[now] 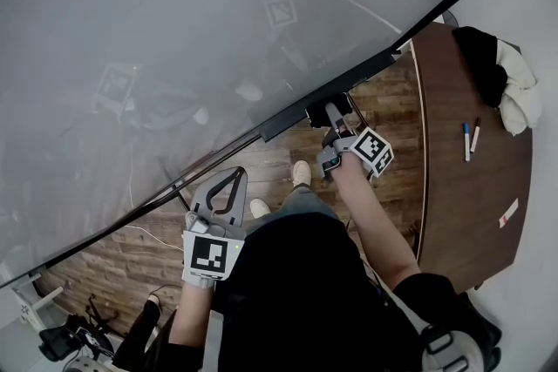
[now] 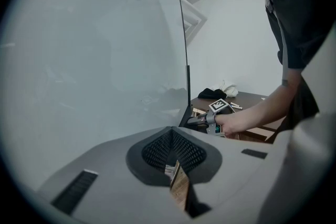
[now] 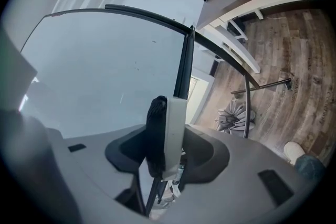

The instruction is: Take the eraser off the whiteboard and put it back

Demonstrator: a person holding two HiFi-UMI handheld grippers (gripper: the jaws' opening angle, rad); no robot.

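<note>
1. The eraser [image 3: 167,136], a white body with black felt on its left face, stands upright between the jaws of the right gripper [image 1: 336,121]. The pads clamp it from both sides, right at the whiteboard's [image 1: 174,30] dark frame edge.
2. Only the right gripper view shows that grip. In the head view the eraser is a dark blob at the end of the board's bottom rail, and I can't tell whether it touches the board.
3. The left gripper view shows the right gripper side-on with the hand [image 2: 236,122] around it at the board's lower corner. The eraser is too small to pick out there.
4. The left gripper [image 2: 171,135] has its jaws drawn together to a thin slit with nothing in it. It sits low beside the board, well apart from the right gripper.
5. Only the head view shows the brown table [image 1: 453,187] with two markers [image 1: 469,140], a black-and-white cloth heap [image 1: 501,74], and shoes [image 1: 301,172] on the wood floor [image 1: 388,100].
6. The eraser's lower end is cut off behind the jaws.
</note>
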